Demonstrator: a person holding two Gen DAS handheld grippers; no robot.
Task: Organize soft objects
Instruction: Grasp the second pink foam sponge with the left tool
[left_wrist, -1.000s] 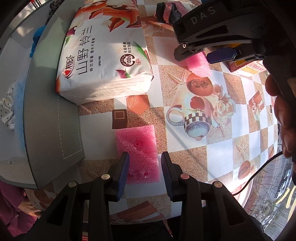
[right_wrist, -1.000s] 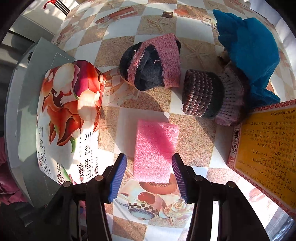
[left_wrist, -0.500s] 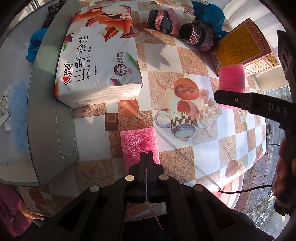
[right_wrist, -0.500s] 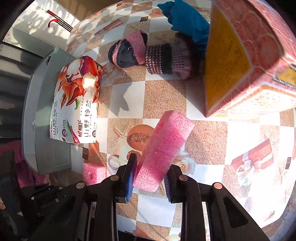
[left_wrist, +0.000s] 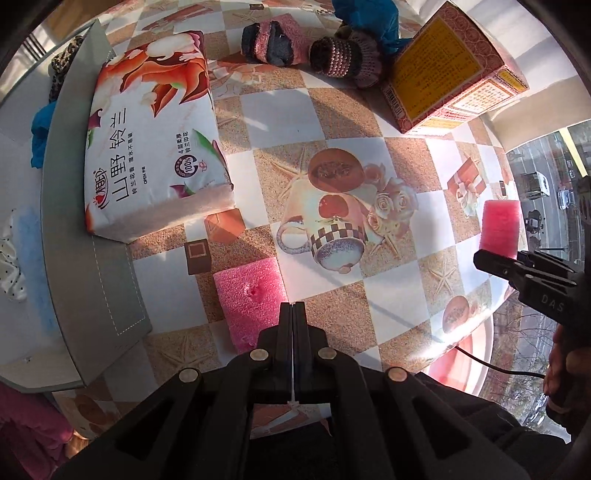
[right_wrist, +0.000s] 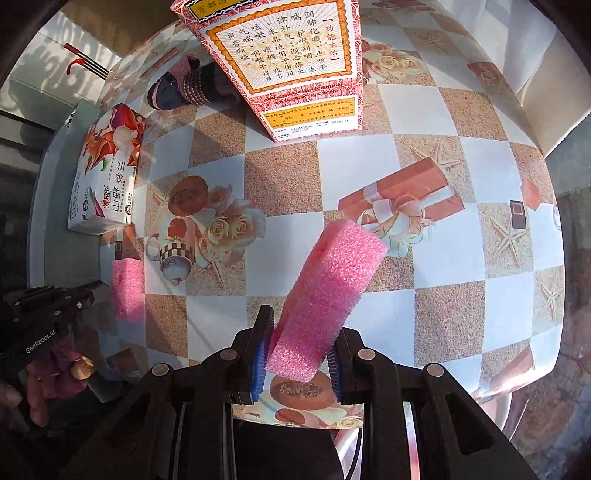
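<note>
Right gripper (right_wrist: 297, 354) pinching pink sponge (right_wrist: 325, 295), left gripper (left_wrist: 293, 314) pressed together, hiding second sponge's (left_wrist: 249, 295) edge

A red-and-yellow carton (right_wrist: 291, 70) stands on the patterned tablecloth (right_wrist: 424, 155).

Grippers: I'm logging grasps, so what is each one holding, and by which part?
The right gripper clamps a pink foam block by its lower end. The left gripper is shut with nothing held.
</note>
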